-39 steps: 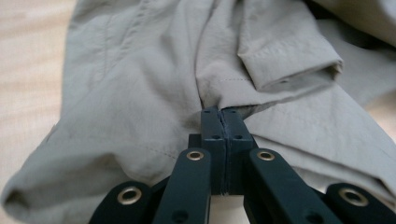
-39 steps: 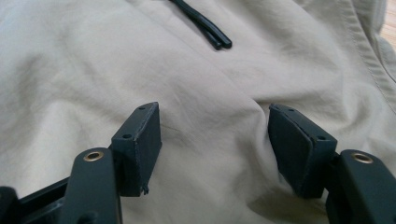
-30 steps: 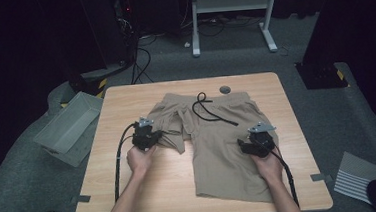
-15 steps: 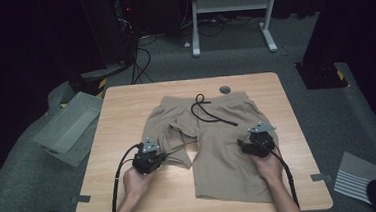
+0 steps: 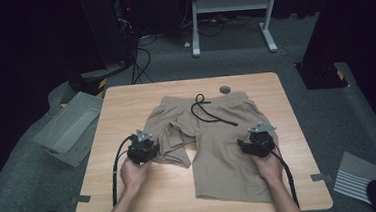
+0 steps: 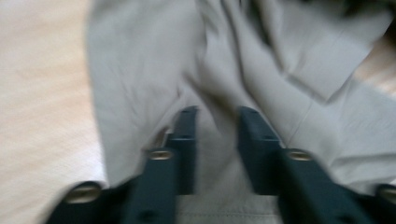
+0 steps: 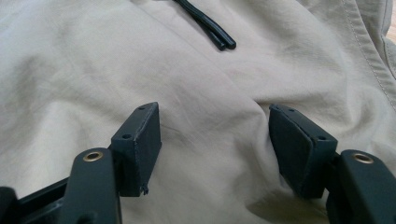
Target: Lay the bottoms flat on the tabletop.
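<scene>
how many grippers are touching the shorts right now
2. The left gripper pinches a fold of the shorts on the crumpled leg; the right gripper rests open on the flat leg.

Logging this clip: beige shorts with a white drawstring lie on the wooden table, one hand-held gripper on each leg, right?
Nearly. The drawstring is black, not white; the high view shows it on the beige fabric shorts. The rest stands: wooden table, left hand-held gripper, right hand-held gripper.
</scene>
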### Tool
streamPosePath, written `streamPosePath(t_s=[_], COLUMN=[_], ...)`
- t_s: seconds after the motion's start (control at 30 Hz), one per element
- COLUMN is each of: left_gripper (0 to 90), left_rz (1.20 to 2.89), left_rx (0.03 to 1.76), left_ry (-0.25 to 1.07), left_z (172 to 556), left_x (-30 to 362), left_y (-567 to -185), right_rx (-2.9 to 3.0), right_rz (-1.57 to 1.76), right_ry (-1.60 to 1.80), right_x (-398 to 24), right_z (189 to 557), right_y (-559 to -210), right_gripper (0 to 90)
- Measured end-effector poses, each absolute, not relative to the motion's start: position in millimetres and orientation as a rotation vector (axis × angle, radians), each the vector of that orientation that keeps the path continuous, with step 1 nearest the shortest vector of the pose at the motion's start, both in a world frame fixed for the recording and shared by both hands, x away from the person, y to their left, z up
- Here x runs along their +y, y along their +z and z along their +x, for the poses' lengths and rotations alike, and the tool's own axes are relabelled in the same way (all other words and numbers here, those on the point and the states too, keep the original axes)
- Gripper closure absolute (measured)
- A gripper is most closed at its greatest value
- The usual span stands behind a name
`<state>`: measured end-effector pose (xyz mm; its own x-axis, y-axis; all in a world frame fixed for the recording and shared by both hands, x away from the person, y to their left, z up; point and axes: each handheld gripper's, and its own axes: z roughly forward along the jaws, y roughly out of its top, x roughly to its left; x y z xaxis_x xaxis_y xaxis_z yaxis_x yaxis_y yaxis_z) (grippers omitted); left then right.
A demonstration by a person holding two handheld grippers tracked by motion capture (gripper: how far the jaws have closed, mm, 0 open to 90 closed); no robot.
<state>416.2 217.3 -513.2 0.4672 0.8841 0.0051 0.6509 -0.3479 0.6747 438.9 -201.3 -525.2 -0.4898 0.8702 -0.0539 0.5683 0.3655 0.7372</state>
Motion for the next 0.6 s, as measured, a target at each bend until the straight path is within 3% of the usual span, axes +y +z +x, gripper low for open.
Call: streamPosePath(t_s=[0.03, 0.1, 0.23, 0.4, 0.47, 0.53, 0.57, 0.6], left_gripper=[89.1, 90.0, 90.0, 89.8, 69.7, 58.4, 56.6, 60.2], left_rz=[2.117, 2.141, 2.214, 2.098, 2.073, 2.078, 2.09, 2.104], left_rx=[1.25, 1.241, 1.209, 1.253, 1.298, 1.322, 1.328, 1.332], left_ry=[0.504, 0.459, 0.495, 0.519, 0.5, 0.536, 0.554, 0.56], left_z=[412.6, 406.9, 391.7, 387.2, 394.2, 400.5, 403.1, 404.9], left_x=[216.8, 217.8, 224.1, 241.8, 240.2, 235.2, 233.0, 231.0], left_y=[-515.7, -514.1, -510.5, -503.4, -504.8, -509.0, -511.5, -514.8], right_rx=[2.193, 2.193, 2.194, 2.194, 2.194, 2.194, 2.194, 2.194], right_rz=[1.246, 1.246, 1.248, 1.251, 1.249, 1.249, 1.249, 1.248], right_ry=[0.926, 0.926, 0.928, 0.928, 0.928, 0.928, 0.928, 0.928], right_x=[-201.3, -201.2, -201.4, -201.4, -201.4, -201.4, -201.4, -201.4], right_z=[438.9, 438.9, 439.0, 439.1, 439.1, 439.1, 439.1, 439.0], right_y=[-525.2, -525.2, -525.2, -525.2, -525.2, -525.2, -525.2, -525.2], right_gripper=[35.3, 35.3, 35.3, 35.3, 35.3, 35.3, 35.3, 35.3])
